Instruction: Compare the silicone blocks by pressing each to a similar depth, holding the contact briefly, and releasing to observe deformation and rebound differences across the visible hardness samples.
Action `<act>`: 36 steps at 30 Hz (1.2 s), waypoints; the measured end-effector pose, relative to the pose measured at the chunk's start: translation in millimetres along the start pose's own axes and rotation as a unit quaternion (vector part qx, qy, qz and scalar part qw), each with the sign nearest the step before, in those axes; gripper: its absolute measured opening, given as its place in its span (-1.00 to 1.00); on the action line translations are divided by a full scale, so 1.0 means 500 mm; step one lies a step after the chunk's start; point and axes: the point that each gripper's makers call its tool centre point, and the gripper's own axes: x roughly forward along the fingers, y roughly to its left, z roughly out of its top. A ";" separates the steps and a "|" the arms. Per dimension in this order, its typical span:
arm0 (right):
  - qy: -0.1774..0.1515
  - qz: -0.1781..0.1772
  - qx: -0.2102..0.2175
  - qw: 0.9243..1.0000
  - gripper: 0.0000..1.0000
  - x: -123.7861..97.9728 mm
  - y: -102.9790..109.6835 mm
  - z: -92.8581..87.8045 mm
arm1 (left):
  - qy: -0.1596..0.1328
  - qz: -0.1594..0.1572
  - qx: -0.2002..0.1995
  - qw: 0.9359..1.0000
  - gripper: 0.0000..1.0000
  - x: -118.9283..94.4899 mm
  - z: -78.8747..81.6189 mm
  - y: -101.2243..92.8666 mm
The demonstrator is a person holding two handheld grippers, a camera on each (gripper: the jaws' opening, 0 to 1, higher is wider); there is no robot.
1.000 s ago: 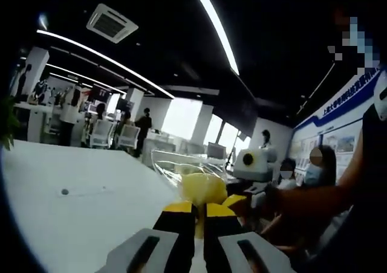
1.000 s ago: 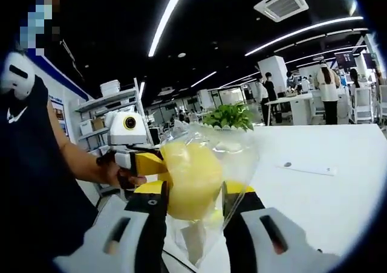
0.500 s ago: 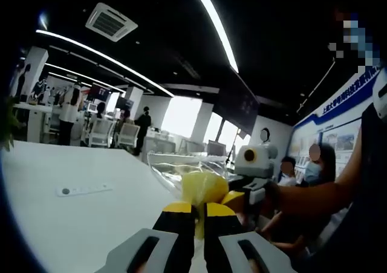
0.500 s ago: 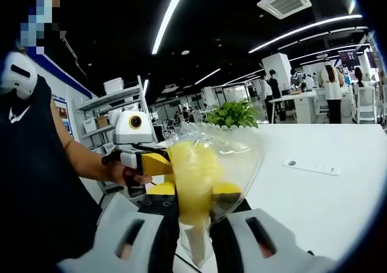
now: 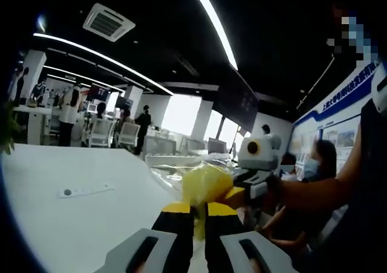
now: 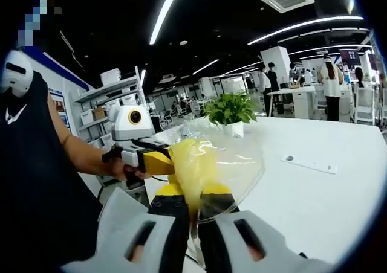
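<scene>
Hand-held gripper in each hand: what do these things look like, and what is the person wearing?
Each hand-held gripper has two pale grey jaws with dark slots, ending in black fingers with yellow tips. The left hand-held gripper carries a white box with a round yellow-ringed lens. The person's top is dark, with white markings.

Left gripper (image 5: pixel 195 211) and right gripper (image 6: pixel 192 200) are held raised, facing each other, jaws nearly closed, each clamped on the bagged block (image 6: pixel 192 164).
</scene>
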 end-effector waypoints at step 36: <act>0.015 0.008 0.016 1.000 -1.00 0.009 -0.003 -0.035 | 0.048 -0.004 0.017 0.999 -0.94 -0.002 -0.032 0.009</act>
